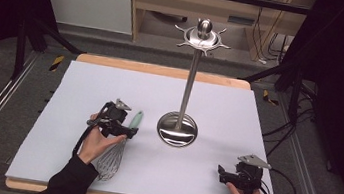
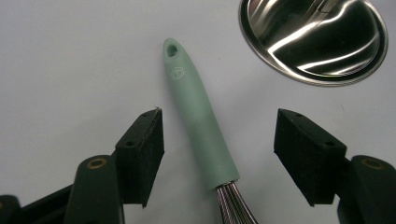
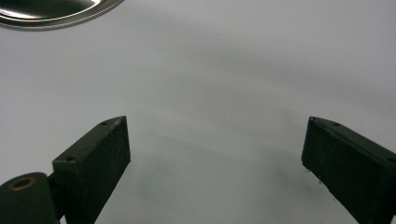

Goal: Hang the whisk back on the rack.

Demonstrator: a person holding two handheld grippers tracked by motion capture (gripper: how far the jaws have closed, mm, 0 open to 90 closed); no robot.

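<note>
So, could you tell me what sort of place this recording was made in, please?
Probably a lab or workshop data-collection station, not a kitchen. The table carries a plain white mat, dark curtains and metal rig legs surround it, and cables trail across the grey floor. A whisk and a steel utensil stand are staged as props.

The left gripper (image 2: 219,154) stands with its two black jaws spread wide, one on each side of a whisk (image 2: 201,126) lying flat on the white table (image 2: 70,60). Neither pad touches the whisk's pale green handle, which runs away from the camera and ends in a small hanging hole. Its wire loops begin at the near edge. At far right lies a shiny round metal base (image 2: 317,42).
</note>
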